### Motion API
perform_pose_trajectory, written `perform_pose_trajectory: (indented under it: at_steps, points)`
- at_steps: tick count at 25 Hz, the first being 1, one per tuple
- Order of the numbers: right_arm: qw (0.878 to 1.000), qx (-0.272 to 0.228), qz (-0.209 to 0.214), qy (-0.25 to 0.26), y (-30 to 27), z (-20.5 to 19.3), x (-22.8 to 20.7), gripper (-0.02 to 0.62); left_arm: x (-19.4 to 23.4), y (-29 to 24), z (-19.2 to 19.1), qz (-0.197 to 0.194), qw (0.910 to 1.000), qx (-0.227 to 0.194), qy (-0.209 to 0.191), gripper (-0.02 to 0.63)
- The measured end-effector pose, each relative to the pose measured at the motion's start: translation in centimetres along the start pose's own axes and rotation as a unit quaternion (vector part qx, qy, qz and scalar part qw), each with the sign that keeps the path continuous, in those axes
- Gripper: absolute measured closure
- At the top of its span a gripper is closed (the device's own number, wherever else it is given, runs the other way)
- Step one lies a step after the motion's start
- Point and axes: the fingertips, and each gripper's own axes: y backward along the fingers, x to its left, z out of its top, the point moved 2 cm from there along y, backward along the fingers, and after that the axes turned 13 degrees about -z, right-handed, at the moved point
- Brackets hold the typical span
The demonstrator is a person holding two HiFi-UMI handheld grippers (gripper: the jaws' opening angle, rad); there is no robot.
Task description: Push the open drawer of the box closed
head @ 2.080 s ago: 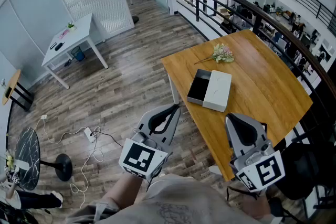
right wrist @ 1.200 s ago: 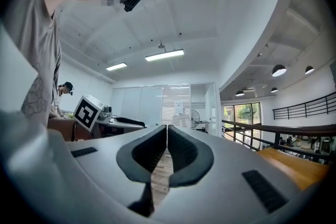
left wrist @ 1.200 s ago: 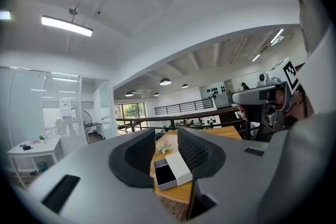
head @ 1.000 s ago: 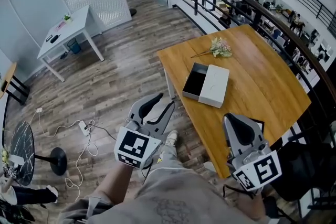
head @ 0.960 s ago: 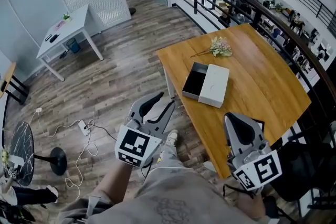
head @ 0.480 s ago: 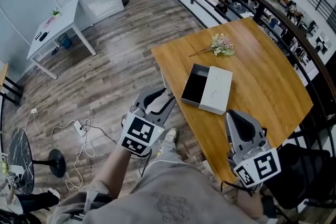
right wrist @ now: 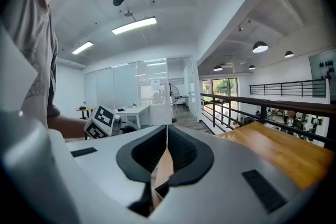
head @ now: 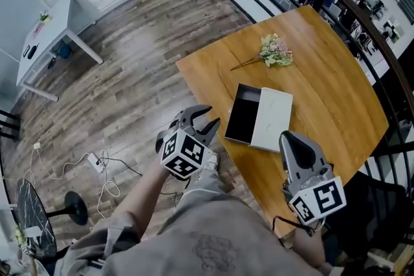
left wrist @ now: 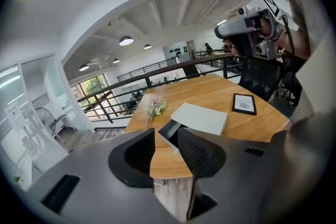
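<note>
While box (head: 272,118) sat on table (head: 326,68), drawer (head: 242,114) pulled out | left gripper (head: 199,118) off table edge, aimed at drawer, jaws slightly apart, empty | right gripper (head: 289,138) near box, jaws closed, empty

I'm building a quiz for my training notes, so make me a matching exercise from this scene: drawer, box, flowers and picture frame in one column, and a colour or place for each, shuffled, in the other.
Column one
1. drawer
2. box
3. flowers
4. picture frame

Column two
A. white, lying flat on the table
B. dark border around a pale print
C. black inside, pulled out
D. pale blooms on green stems, beyond the box

Pairs: 1-C, 2-A, 3-D, 4-B
</note>
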Motion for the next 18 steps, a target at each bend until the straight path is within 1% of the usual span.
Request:
perform_pose_trajectory:
  at_steps: [4,7,9,13,16,18]
  points:
    - [0.999,0.028,-0.014,-0.007,-4.3,-0.6,-0.9,0.56,2.8,-4.2,-2.1,-0.044,0.9984,0.031,-0.017,0.454]
    - [0.998,0.053,-0.025,-0.015,-7.0,-1.4,-1.6,0.56,3.8,-7.3,-3.8,-0.077,0.9939,0.063,-0.046,0.454]
    - [0.997,0.067,-0.033,-0.02,-8.6,-2.1,-2.1,0.56,4.1,-9.4,-4.8,-0.103,0.9896,0.079,-0.063,0.454]
    - [0.994,0.096,-0.048,-0.029,-11.2,-3.7,-2.9,0.56,3.9,-13.2,-7.1,-0.155,0.9795,0.104,-0.074,0.453]
    - [0.992,0.108,-0.056,-0.035,-13.4,-4.6,-3.6,0.56,4.0,-15.9,-8.7,-0.184,0.97,0.128,-0.094,0.453]
    - [0.99,0.119,-0.063,-0.039,-14.4,-5.1,-3.8,0.56,3.6,-17.2,-9.7,-0.209,0.9629,0.139,-0.099,0.453]
